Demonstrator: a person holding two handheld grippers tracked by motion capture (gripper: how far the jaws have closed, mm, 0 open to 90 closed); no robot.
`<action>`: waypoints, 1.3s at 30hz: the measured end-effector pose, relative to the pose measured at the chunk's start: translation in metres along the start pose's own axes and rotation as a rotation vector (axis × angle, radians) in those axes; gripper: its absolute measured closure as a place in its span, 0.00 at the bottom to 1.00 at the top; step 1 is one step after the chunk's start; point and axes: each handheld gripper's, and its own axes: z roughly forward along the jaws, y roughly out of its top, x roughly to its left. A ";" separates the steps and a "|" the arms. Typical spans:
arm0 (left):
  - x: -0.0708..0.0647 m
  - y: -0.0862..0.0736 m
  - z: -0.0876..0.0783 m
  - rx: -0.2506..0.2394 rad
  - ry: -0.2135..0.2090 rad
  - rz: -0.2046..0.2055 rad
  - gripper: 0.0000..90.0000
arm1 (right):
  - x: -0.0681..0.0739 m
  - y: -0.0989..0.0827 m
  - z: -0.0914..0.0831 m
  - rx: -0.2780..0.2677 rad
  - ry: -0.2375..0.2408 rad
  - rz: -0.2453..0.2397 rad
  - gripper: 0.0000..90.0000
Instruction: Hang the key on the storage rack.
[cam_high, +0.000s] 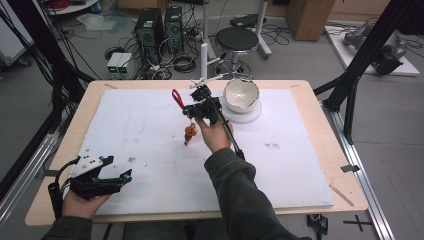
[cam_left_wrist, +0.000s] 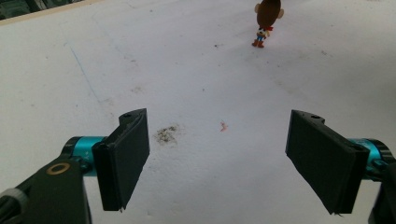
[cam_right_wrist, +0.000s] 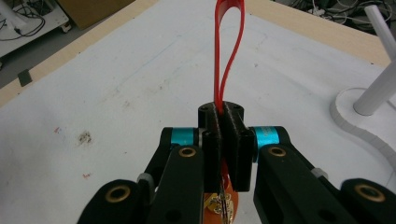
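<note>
Two black jaws of right gripper (cam_right_wrist: 223, 140) clamped tight on thin red ribbon loop (cam_right_wrist: 229, 42), dangling small brown-and-orange toy figure keyring (cam_high: 189, 133) above white foam bench (cam_high: 150, 130), probably for hanging. Left gripper (cam_left_wrist: 217, 158) resting wide open, empty.

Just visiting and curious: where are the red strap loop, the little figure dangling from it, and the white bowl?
red strap loop (cam_right_wrist: 229, 28), right gripper view, its upper bend.
little figure (cam_high: 189, 133), high view, its orange body.
white bowl (cam_high: 240, 95), high view, its inner wall.
</note>
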 end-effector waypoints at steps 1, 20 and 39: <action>0.000 0.000 0.000 0.003 0.000 0.003 0.24 | -0.001 0.000 -0.001 -0.004 0.000 -0.005 0.96; 0.000 0.000 0.000 -0.002 0.002 -0.004 0.24 | -0.016 0.002 -0.029 -0.052 -0.042 0.009 0.96; 0.000 0.000 0.000 0.004 0.002 0.001 0.24 | -0.043 0.009 -0.041 -0.054 -0.129 0.046 0.96</action>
